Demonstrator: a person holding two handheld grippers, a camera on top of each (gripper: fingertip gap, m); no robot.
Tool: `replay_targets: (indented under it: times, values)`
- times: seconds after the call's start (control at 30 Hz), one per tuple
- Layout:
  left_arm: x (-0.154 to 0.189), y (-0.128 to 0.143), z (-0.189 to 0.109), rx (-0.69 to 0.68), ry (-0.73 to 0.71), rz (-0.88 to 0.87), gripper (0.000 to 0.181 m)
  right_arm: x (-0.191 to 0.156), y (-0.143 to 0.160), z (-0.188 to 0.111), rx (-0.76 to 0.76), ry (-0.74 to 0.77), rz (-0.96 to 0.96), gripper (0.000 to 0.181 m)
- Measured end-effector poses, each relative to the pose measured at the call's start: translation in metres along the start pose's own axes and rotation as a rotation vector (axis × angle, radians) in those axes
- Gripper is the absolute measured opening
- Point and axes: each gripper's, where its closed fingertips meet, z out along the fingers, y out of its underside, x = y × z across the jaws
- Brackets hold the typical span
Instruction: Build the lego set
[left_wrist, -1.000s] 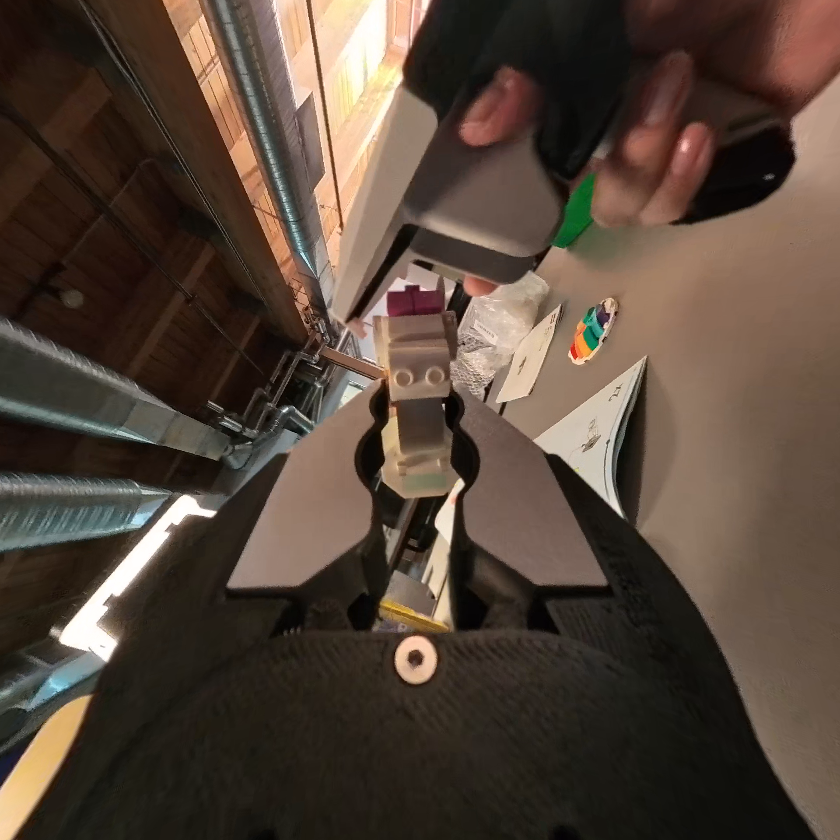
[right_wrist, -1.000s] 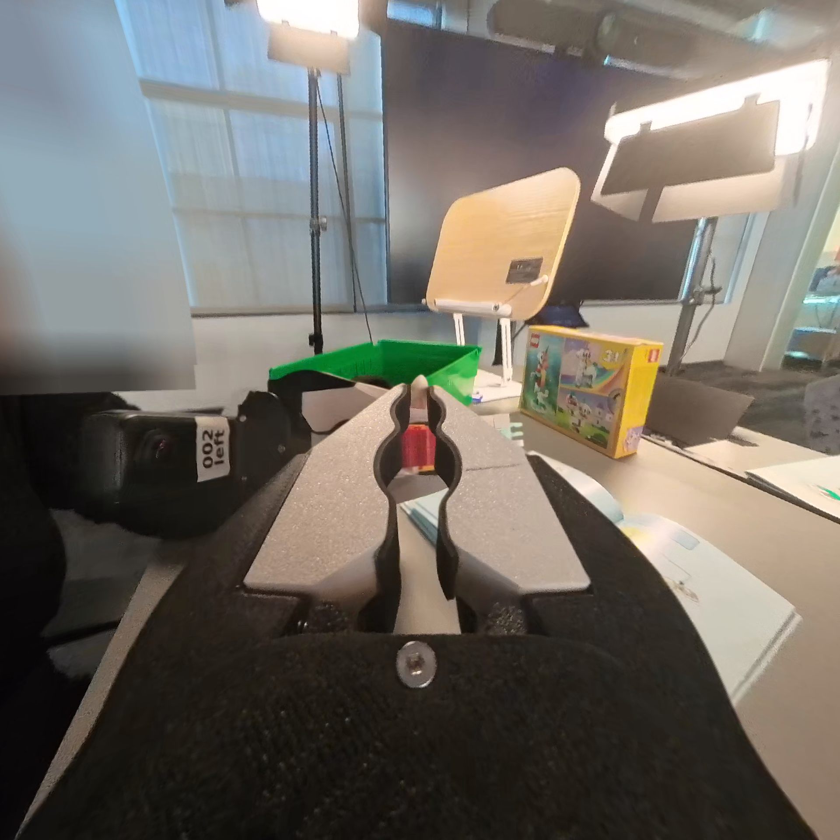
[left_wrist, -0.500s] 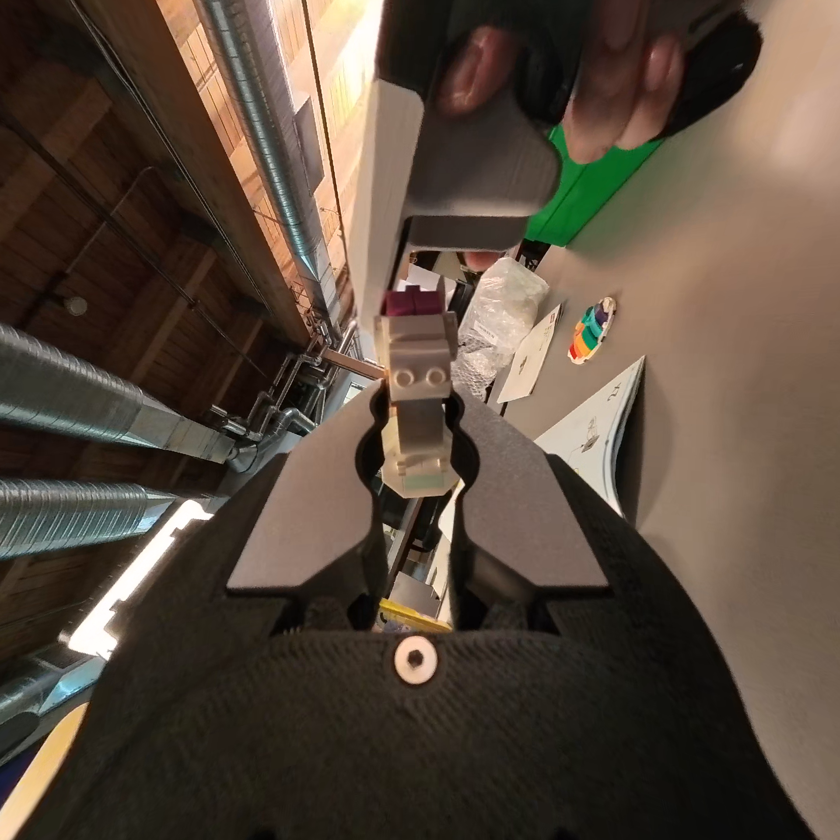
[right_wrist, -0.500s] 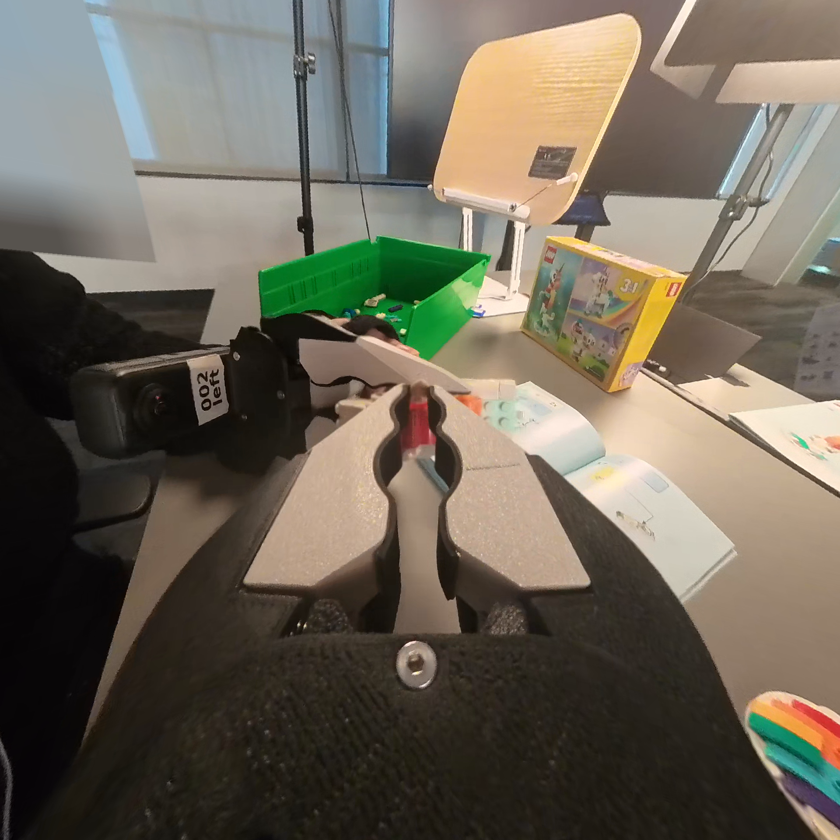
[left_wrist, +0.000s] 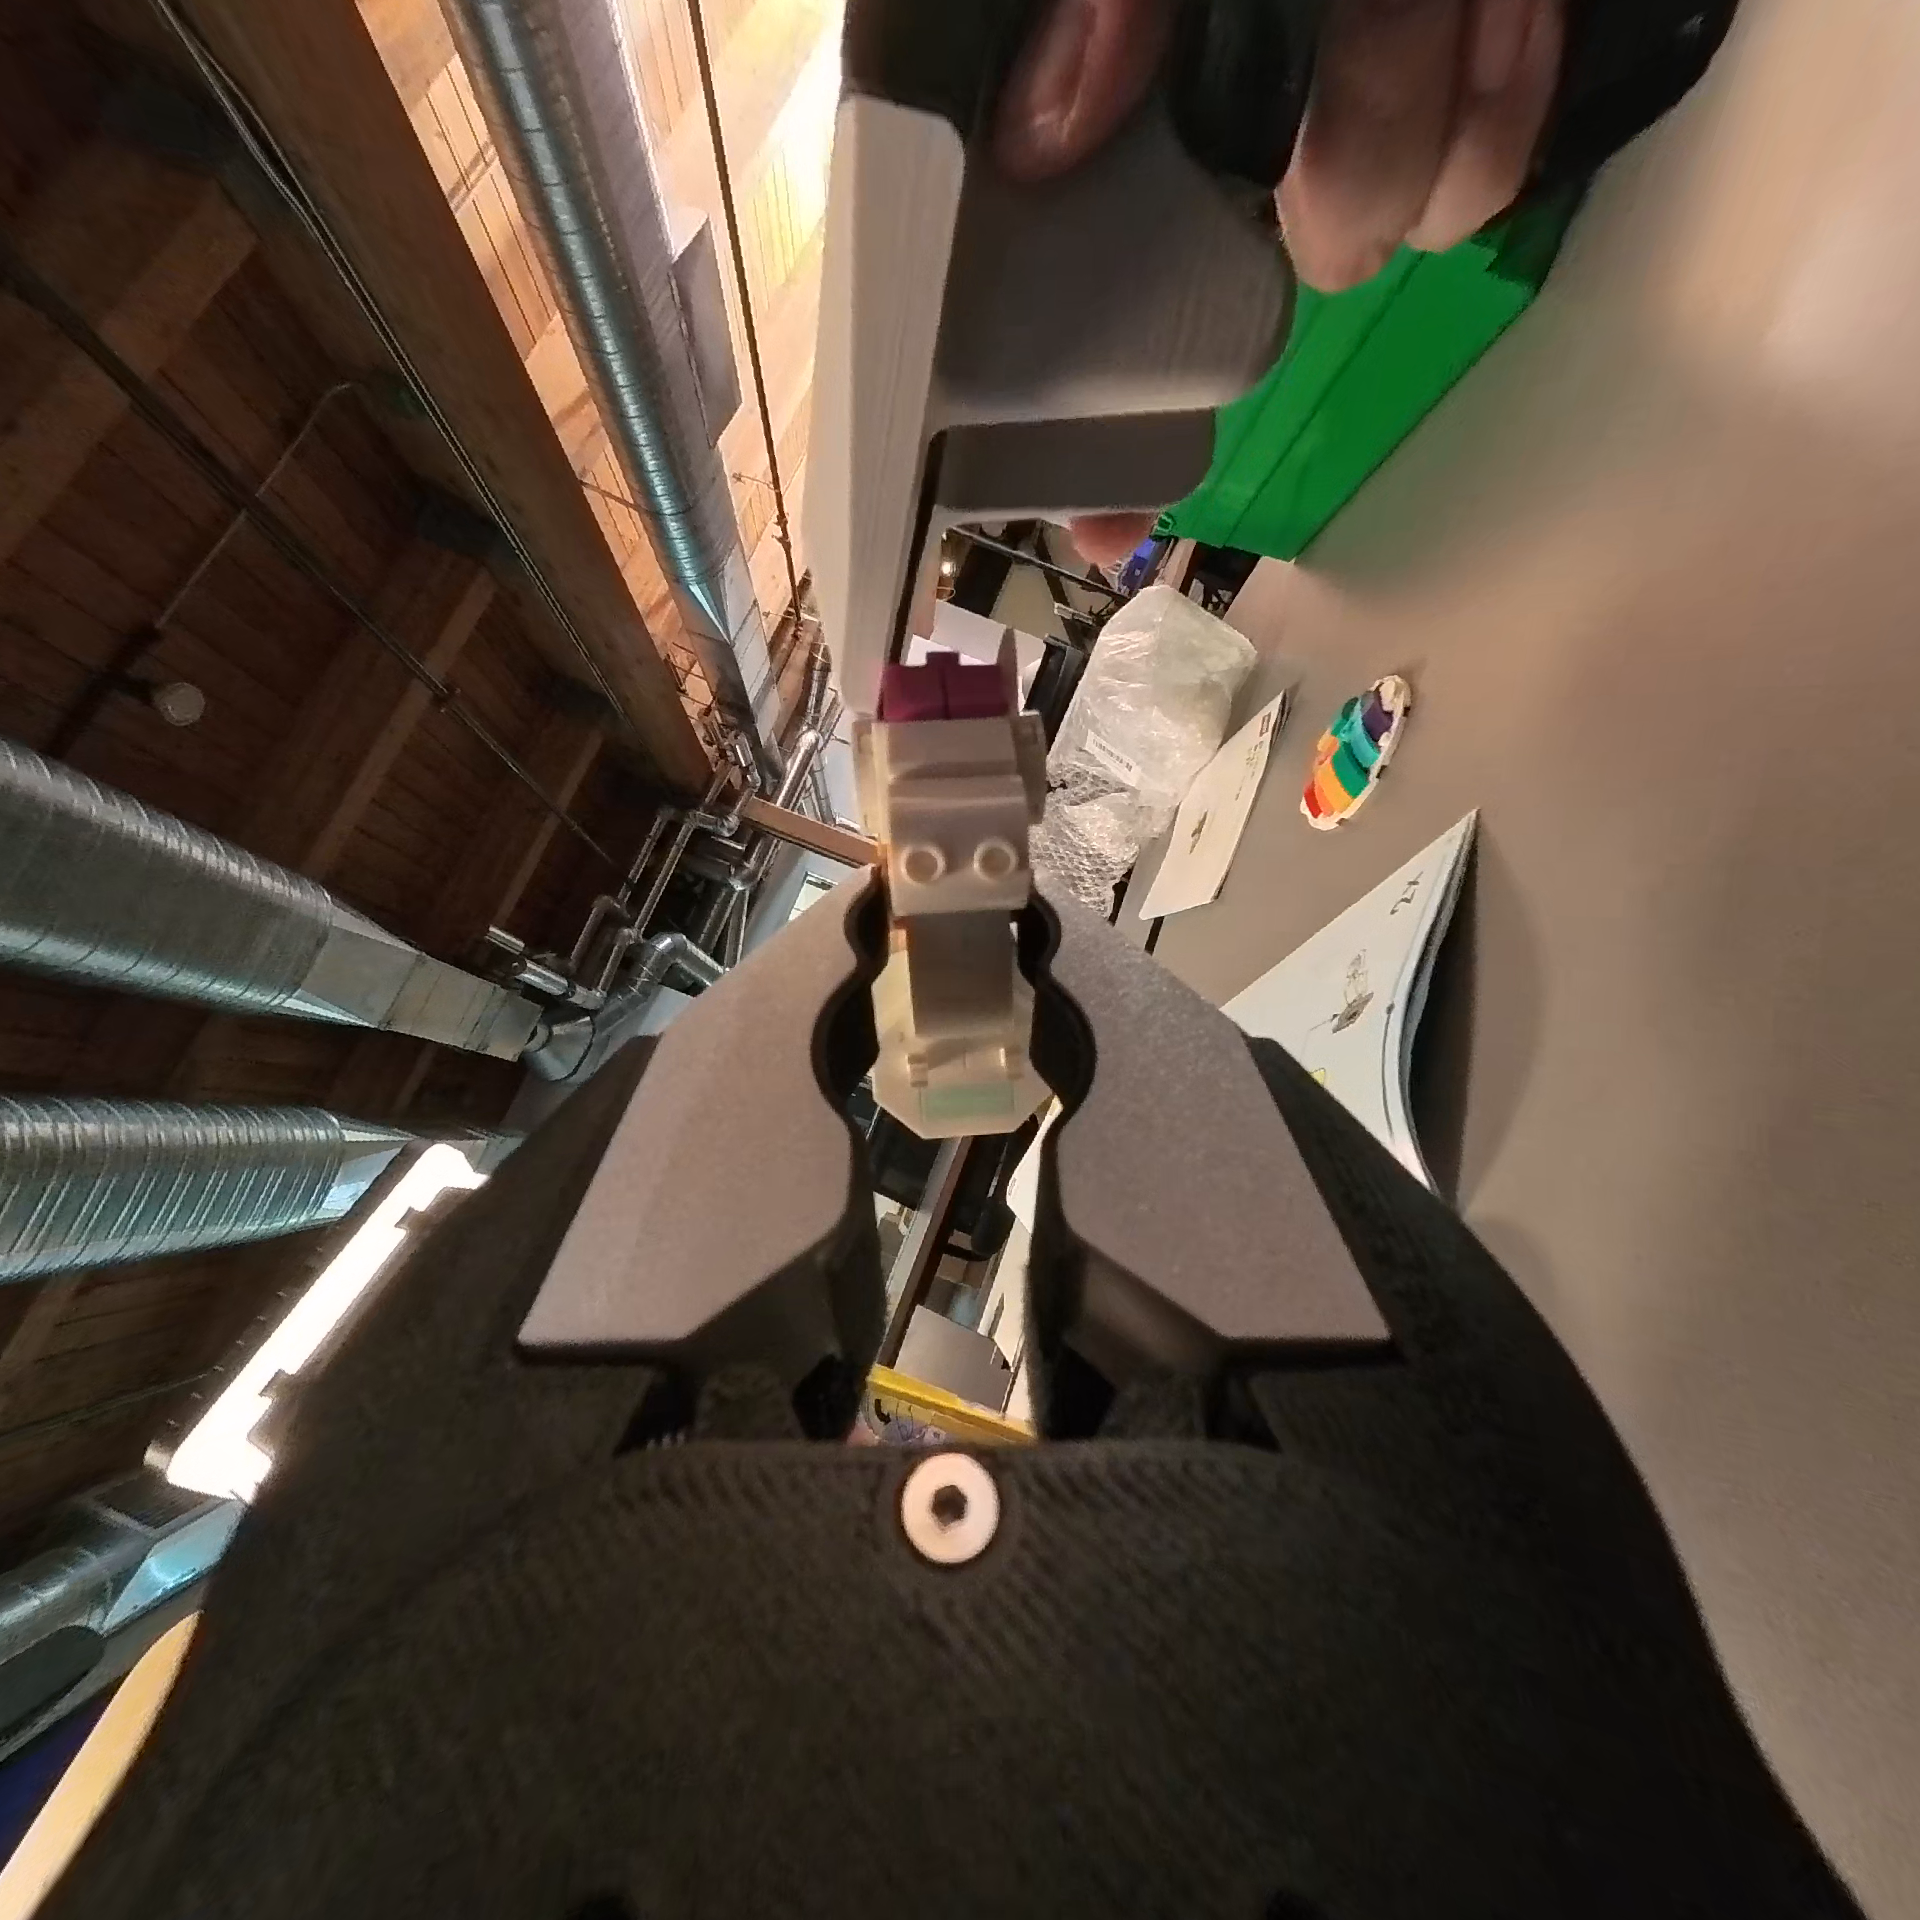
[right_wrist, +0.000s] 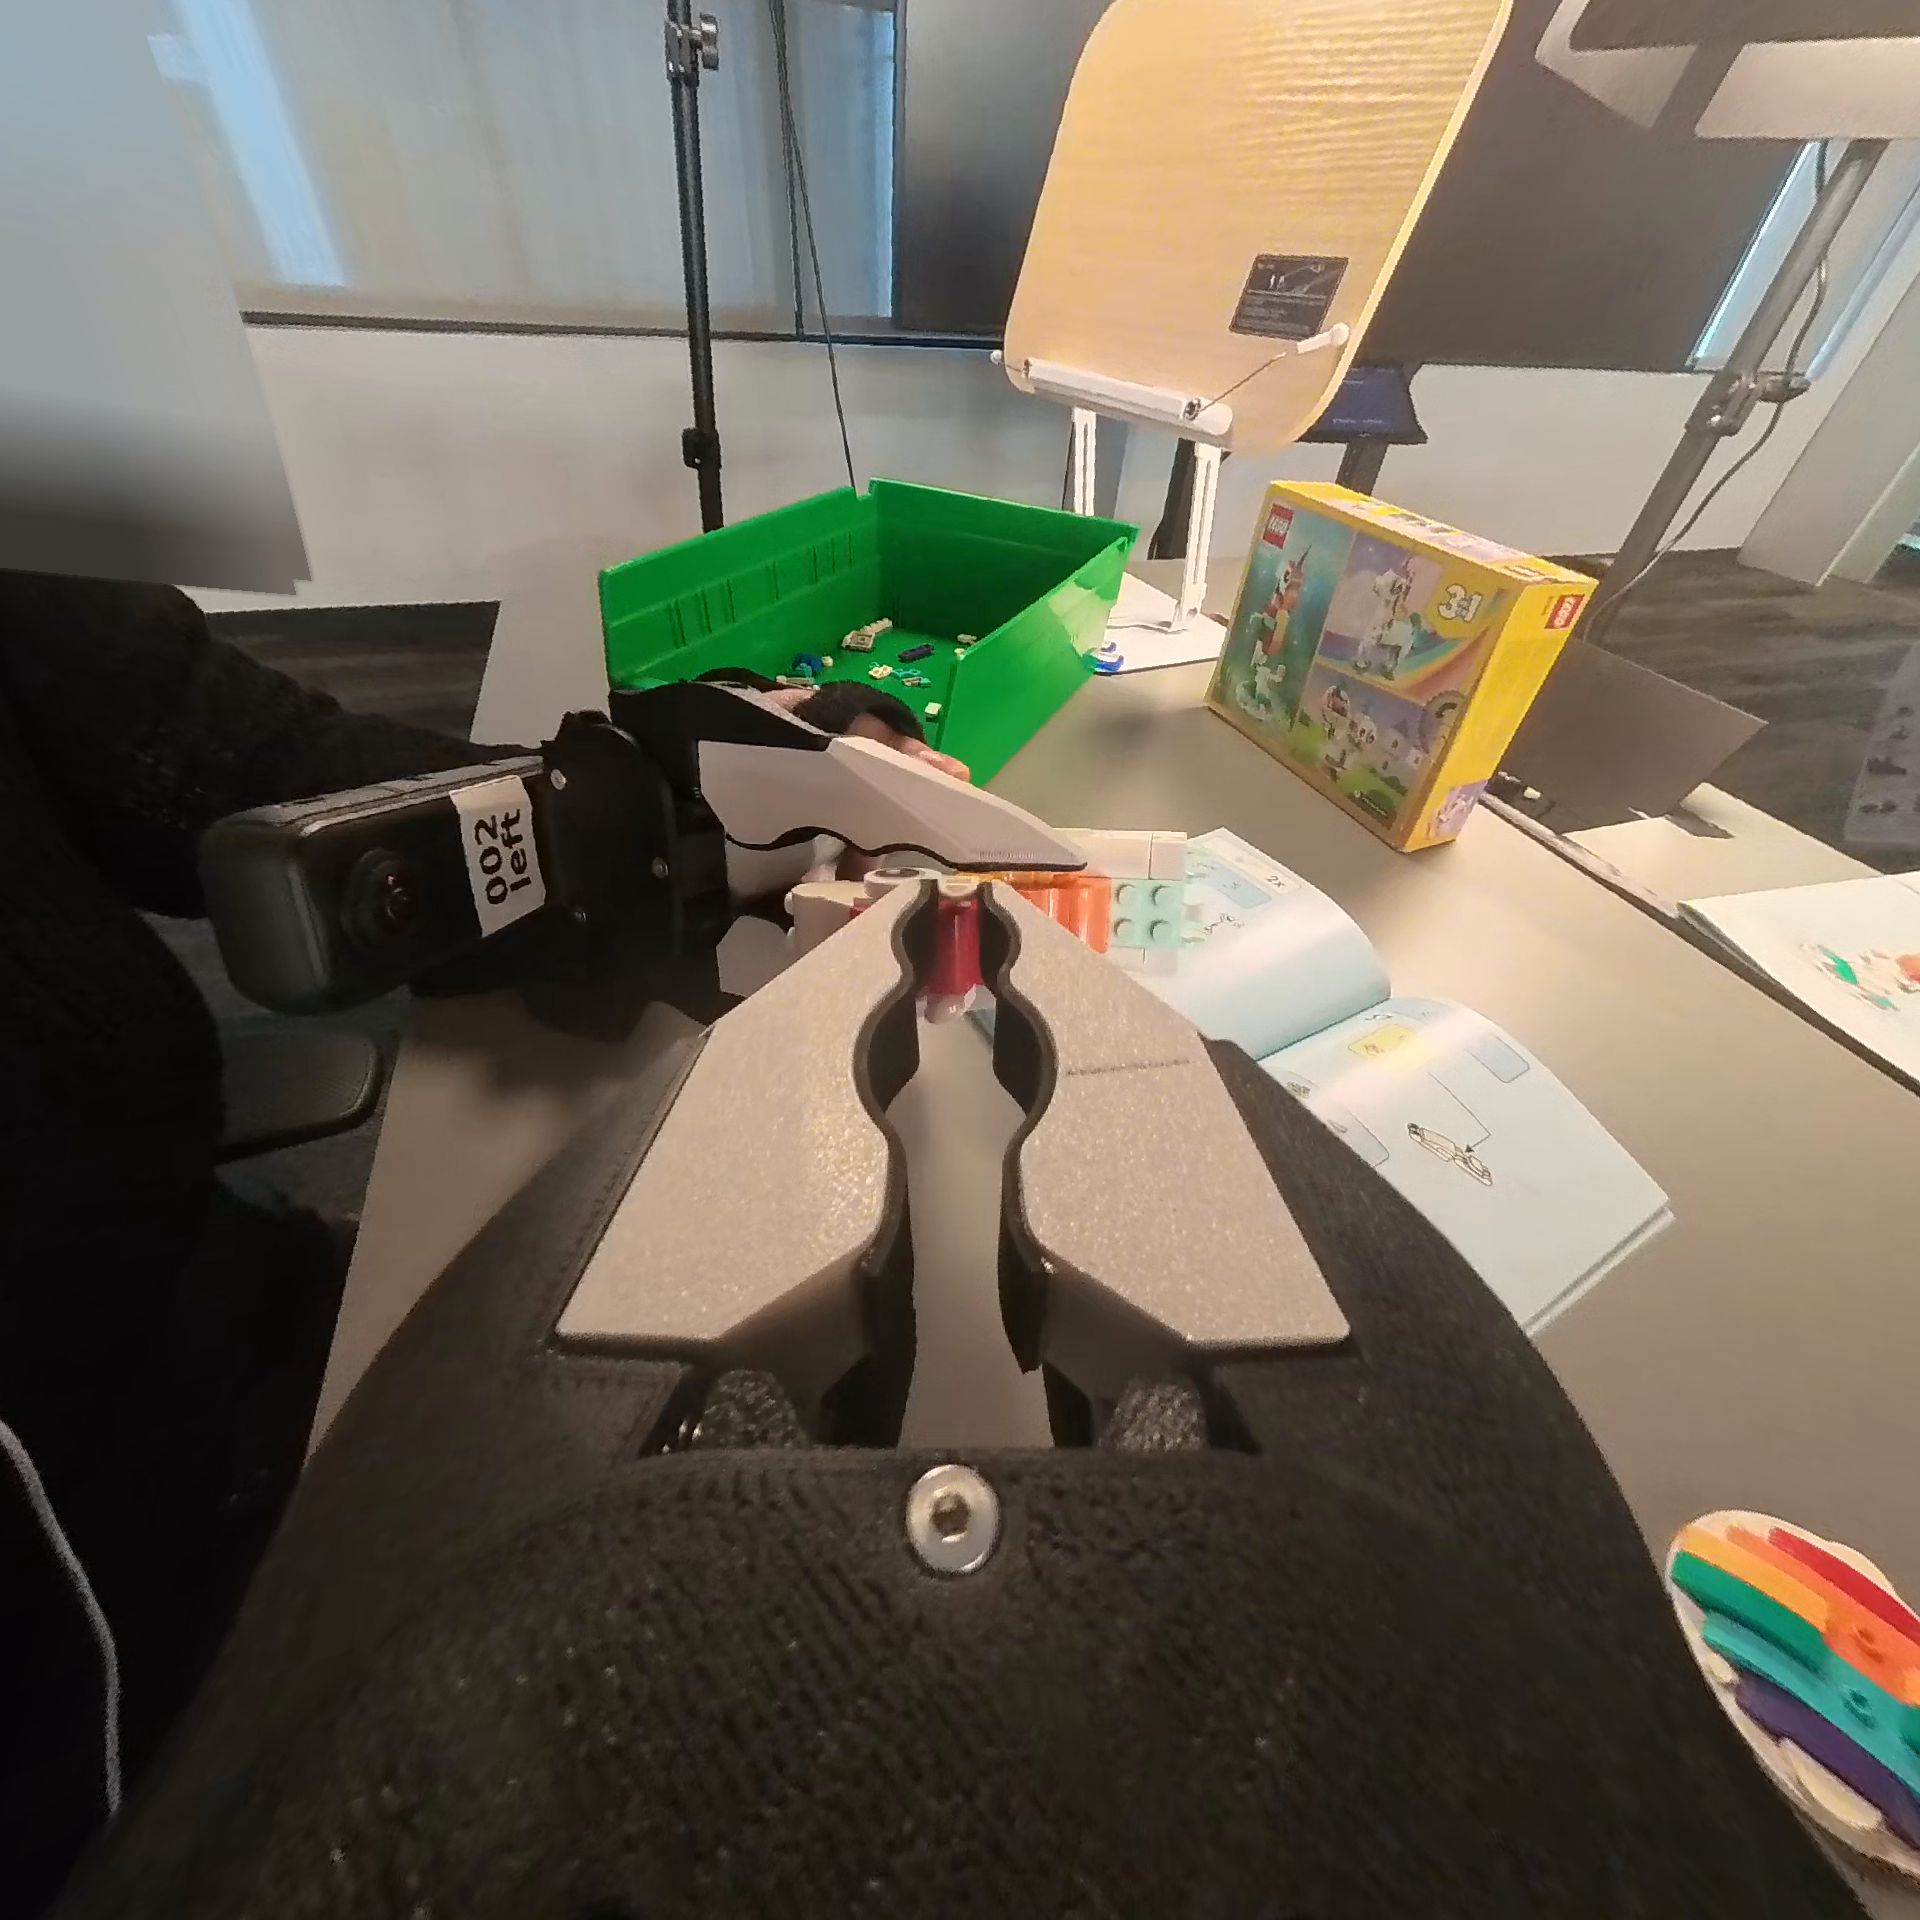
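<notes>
Hand-held gripper, left (left_wrist: 951, 914): fingers clamped on a white brick sub-assembly (left_wrist: 956, 894), gripped across its narrow curved neck; camera rolled sideways, so the grey bench (left_wrist: 1714, 935) stands as a wall on the right of that view.

Hand-held gripper, right (right_wrist: 951, 914): fingers closed on a small red piece (right_wrist: 951, 951), pinched near the tips and brought up against the model from the other side. In the left wrist view its grey finger sits just above the magenta bricks (left_wrist: 935, 694) that cap the white sub-assembly; whether the two touch cannot be told.

White brick sub-assembly: held in the air between both tools, above the bench. Two studs face the left camera; a pale green plate shows at the near end. Judged light, rigid, smooth-sided, and liable to split at a seam if twisted or squeezed off-axis. Best hold: flat parallel faces of the thickest block, not the ears or the capping bricks.

Small red piece: judged very light and slippery; could pivot or pop out under pressing force. Best hold: opposite flat sides, square to the studs.

Other items, bench:
- Green bin (right_wrist: 1039, 634), loose parts inside.
- Yellow set box (right_wrist: 1392, 665), upright.
- Open instruction booklet (right_wrist: 1382, 1101), pale blue pages.
- Rainbow plate build (right_wrist: 1808, 1704), near the right tool.
- Clear plastic bag (left_wrist: 1153, 675).
- Wooden book stand (right_wrist: 1247, 208), behind the bin.
</notes>
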Motion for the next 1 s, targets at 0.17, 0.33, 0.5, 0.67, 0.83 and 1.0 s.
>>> replay_targets:
  times: [0.17, 0.33, 0.5, 0.67, 0.83, 1.0]
  values:
    - [0.0002, 0.0013, 0.0006, -0.007, 0.002, -0.003, 0.024, 0.0008, -0.0003, -0.0012, -0.005, 0.011, 0.006, 0.005]
    - [0.001, 0.0031, 0.0014, -0.017, 0.008, -0.007, 0.024, 0.0033, -0.0004, -0.0033, -0.009, 0.029, 0.015, 0.005]
    - [0.0022, 0.0037, 0.0019, -0.022, 0.014, -0.006, 0.024, 0.0028, 0.0016, -0.0032, -0.029, 0.032, 0.013, 0.005]
    - [0.0032, 0.004, 0.0022, -0.023, 0.018, 0.001, 0.024, 0.0029, 0.0031, -0.0033, -0.054, 0.042, 0.0, 0.005]
    - [0.0033, 0.0031, 0.0022, -0.02, 0.017, 0.002, 0.024, 0.0024, 0.0029, -0.0035, -0.074, 0.05, -0.018, 0.005]
    - [0.0033, 0.003, 0.0022, -0.018, 0.016, 0.001, 0.024, 0.0018, 0.0024, -0.0037, -0.081, 0.049, -0.019, 0.007]
